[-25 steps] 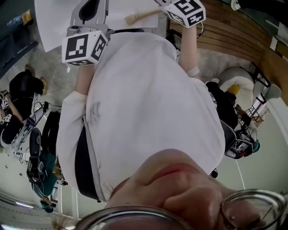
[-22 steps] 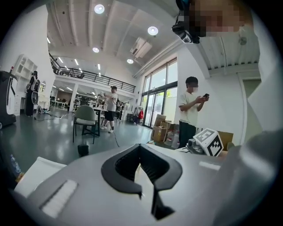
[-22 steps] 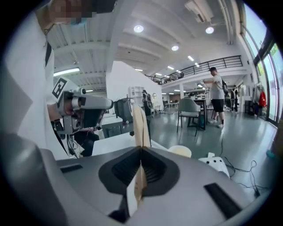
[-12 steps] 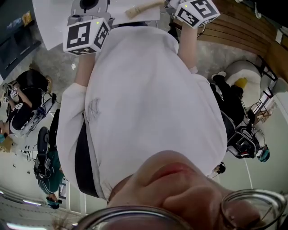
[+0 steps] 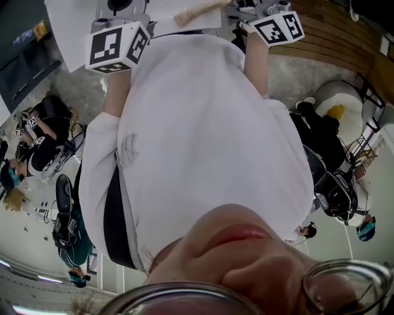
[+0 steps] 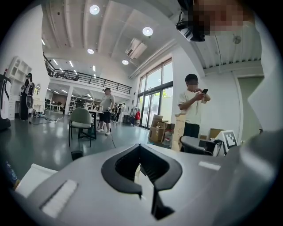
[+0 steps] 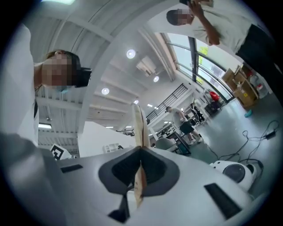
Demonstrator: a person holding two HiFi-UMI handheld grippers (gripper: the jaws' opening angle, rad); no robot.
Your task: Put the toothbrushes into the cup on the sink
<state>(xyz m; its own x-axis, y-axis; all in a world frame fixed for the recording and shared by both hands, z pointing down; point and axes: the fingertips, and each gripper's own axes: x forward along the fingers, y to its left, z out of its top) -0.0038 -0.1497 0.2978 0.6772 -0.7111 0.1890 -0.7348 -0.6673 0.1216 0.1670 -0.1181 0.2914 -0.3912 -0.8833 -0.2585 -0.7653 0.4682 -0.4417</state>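
Right gripper [image 7: 140,149]: my jaws are closed tight on the wooden toothbrush [image 7: 138,126], which is pinched edge-on between the pads.
Toothbrush: one end stands out past my right fingertips. The other runs back behind the pads. Its free end points across toward my left fingers.
Left gripper [image 6: 139,145]: my jaws are drawn together with the tips meeting. I see nothing between them.

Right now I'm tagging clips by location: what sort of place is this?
Probably a big open workshop or office hall, not a bathroom: round ceiling lights set very high, a railed mezzanine, and tall glass doors with cardboard boxes beside them.
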